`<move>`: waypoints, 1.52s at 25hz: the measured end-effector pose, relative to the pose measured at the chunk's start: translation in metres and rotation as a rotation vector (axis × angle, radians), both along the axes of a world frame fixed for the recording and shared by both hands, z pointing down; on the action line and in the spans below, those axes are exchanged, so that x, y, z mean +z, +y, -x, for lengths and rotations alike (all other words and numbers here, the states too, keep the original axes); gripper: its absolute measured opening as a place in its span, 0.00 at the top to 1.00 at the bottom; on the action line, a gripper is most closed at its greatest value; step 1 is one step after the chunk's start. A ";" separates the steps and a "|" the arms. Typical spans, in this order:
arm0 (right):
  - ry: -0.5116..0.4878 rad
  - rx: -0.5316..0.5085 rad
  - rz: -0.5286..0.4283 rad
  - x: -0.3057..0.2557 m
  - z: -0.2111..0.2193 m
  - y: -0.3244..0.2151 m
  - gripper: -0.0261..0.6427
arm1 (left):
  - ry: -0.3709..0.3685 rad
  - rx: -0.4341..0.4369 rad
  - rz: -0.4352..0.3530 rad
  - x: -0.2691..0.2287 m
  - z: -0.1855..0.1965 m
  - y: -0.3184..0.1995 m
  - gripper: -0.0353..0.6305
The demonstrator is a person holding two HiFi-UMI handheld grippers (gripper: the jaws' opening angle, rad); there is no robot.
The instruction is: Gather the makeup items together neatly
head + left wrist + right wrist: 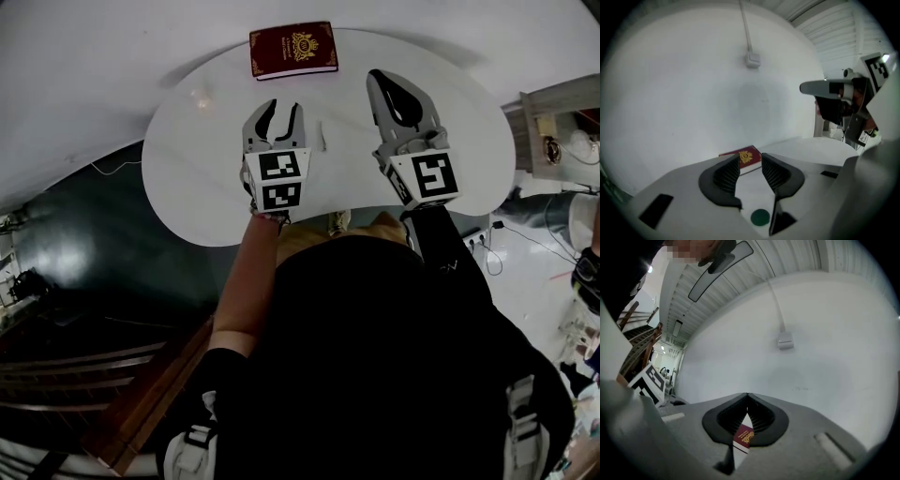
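Observation:
My left gripper [278,109] hovers over the middle of the white round table [187,169], open, with nothing between its fingers. My right gripper [376,77] is beside it to the right with its tips touching, shut and holding nothing. A dark red booklet with a gold crest [292,50] lies at the table's far edge, ahead of both grippers. It shows beyond the left gripper [750,157] as the booklet [746,158], and as the booklet [744,437] through the gap below the right gripper's [747,395] tips. A thin pale stick [322,137] and a small pale round thing [200,97] lie on the table.
A white wall stands just behind the table, with a cable and a small box [752,59] on it. Dark floor and wooden stairs [84,366] lie at the left. A shelf with clutter [553,122] and cables stands at the right.

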State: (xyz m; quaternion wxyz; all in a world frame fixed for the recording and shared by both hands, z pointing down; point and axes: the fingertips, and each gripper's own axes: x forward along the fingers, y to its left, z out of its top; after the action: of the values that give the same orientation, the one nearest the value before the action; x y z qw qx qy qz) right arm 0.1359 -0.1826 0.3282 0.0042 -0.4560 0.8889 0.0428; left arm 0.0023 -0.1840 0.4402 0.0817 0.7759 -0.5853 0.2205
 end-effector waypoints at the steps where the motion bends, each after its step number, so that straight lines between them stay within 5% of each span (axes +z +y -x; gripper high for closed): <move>1: -0.003 -0.006 -0.007 -0.002 0.003 0.000 0.95 | -0.005 -0.005 -0.039 -0.015 0.005 0.000 0.73; 8: -0.011 -0.041 -0.049 -0.012 0.025 0.001 0.95 | -0.023 -0.074 -0.305 -0.094 0.039 0.016 0.73; 18: -0.031 -0.093 -0.002 -0.011 0.060 0.000 0.95 | 0.014 -0.147 -0.300 -0.096 0.077 0.024 0.73; 30: -0.022 -0.205 0.046 0.009 0.178 -0.011 0.95 | -0.015 -0.293 -0.265 -0.089 0.203 0.042 0.73; 38: -0.028 -0.190 0.055 0.009 0.223 -0.021 0.95 | 0.012 -0.253 -0.238 -0.084 0.239 0.034 0.73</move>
State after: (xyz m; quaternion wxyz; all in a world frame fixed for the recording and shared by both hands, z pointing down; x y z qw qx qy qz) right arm -0.0871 -0.2034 0.3371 0.0081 -0.3701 0.9289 0.0116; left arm -0.2366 -0.1499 0.3566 0.0200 0.7014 -0.6999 0.1332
